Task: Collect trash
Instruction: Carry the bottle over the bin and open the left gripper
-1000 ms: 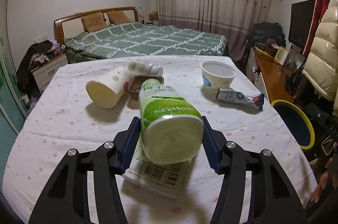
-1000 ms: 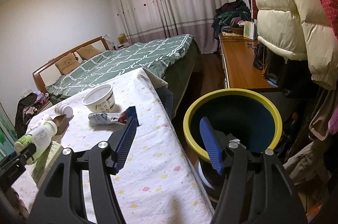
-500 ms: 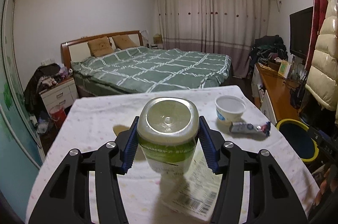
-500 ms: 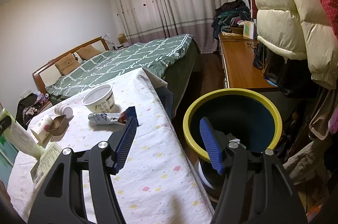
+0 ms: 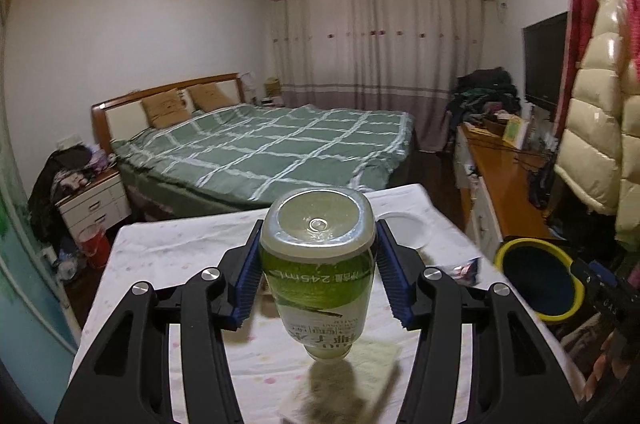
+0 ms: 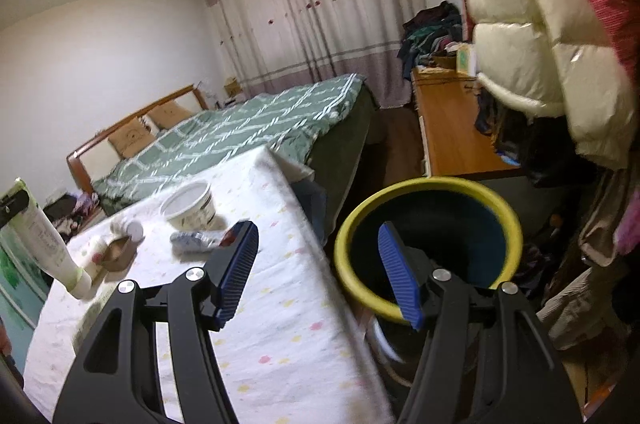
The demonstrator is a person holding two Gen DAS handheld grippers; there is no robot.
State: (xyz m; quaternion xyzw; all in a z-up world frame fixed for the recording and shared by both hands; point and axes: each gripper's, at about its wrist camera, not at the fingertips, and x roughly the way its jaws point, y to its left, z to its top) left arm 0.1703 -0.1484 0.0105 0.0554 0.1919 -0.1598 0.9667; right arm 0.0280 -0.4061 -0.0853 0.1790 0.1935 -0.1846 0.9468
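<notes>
The left gripper (image 5: 318, 280) grips a green-labelled plastic bottle (image 5: 318, 272) between its blue pads (image 5: 246, 280), which press on the bottle's two sides; the jaws have just been closing onto it, and the bottle hangs upside down, its flat base toward the camera and its neck pointing down, clear of the table (image 5: 168, 256) with the flowered cloth below. Under the bottle's neck, a printed paper packet (image 5: 376, 356) lies flat on the cloth. Ahead and to the right of this gripper, a white tub (image 5: 404, 230) stands on the table, and nearer on the right a crumpled foil wrapper (image 5: 464, 270) lies beside the right finger. Further right, off the table's edge, stands the yellow-rimmed bin (image 5: 516, 248). The right gripper (image 6: 318, 272) holds nothing, its jaws partly apart: its left pad (image 6: 236, 272) hangs over the table's right edge and its right pad (image 6: 400, 280) over the bin's dark mouth. To this gripper's left, on the cloth, lie the wrapper, the tub beyond it, and a brown cardboard tray (image 6: 116, 254) with a small paper cup (image 6: 96, 258) on its side; at the far left the held bottle appears, tilted, neck down
</notes>
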